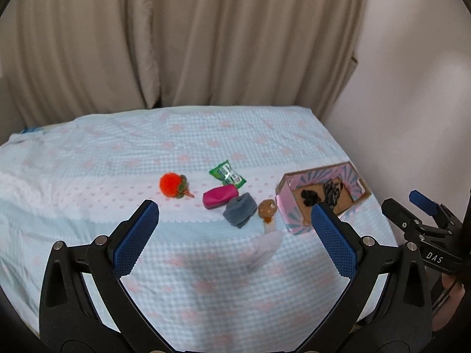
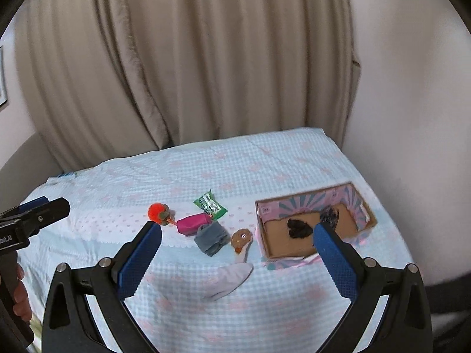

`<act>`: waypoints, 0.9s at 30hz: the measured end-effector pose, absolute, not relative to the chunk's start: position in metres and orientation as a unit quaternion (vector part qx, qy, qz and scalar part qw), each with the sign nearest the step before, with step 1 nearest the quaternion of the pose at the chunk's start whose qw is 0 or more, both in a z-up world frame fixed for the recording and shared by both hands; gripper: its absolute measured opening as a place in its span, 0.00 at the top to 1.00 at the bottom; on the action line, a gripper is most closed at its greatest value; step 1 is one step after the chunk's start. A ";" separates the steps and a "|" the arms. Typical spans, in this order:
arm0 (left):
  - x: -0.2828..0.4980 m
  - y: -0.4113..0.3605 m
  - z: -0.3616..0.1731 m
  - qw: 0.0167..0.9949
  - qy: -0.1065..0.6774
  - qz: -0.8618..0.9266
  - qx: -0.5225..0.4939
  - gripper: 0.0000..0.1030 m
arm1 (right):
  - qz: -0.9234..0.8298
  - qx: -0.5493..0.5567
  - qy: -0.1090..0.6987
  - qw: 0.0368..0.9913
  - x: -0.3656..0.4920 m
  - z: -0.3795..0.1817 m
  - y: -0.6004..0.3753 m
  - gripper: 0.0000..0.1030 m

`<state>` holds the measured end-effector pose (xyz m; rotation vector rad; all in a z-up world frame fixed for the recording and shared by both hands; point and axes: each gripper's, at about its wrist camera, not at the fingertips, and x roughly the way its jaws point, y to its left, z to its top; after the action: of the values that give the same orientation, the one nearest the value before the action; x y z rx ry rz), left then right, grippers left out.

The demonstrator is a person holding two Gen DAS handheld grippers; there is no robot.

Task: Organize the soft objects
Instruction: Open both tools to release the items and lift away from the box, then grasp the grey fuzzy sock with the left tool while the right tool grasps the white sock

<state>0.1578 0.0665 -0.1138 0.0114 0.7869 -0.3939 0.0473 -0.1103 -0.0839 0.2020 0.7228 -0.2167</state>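
Both grippers, left gripper [image 1: 234, 232] and right gripper [image 2: 237, 248], jaws wide and empty; folded grey cloth bundle [image 2: 211, 239] ahead between them, pink-patterned cardboard box [image 2: 363, 203] off right; right likely nearer.

Left gripper [image 1: 235, 226]: black plastic arms, blue textured finger pads [image 1: 138, 235], silver pivot screws. Right gripper [image 2: 237, 248]: same build, blue pads [image 2: 335, 261]; white "DAS" lettering on its body in left view.
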 end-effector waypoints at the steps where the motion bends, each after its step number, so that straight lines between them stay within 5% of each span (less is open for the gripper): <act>1: 0.165 0.068 -0.119 0.901 0.384 -0.200 0.010 0.00 | -0.112 0.105 0.355 0.922 0.050 -0.089 -0.107 0.00; 13: 0.257 0.054 -0.226 0.872 0.413 -0.259 0.044 0.00 | -0.177 0.134 0.396 0.891 0.092 -0.206 -0.087 0.00; 27: 0.319 -0.012 -0.411 0.834 0.458 -0.297 0.078 0.03 | -0.186 0.123 0.465 0.857 0.127 -0.381 -0.085 0.00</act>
<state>0.3185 -0.0116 -0.4111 0.1646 0.9697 -0.6290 0.1275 -0.0850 -0.3808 0.2576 0.9774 -0.3908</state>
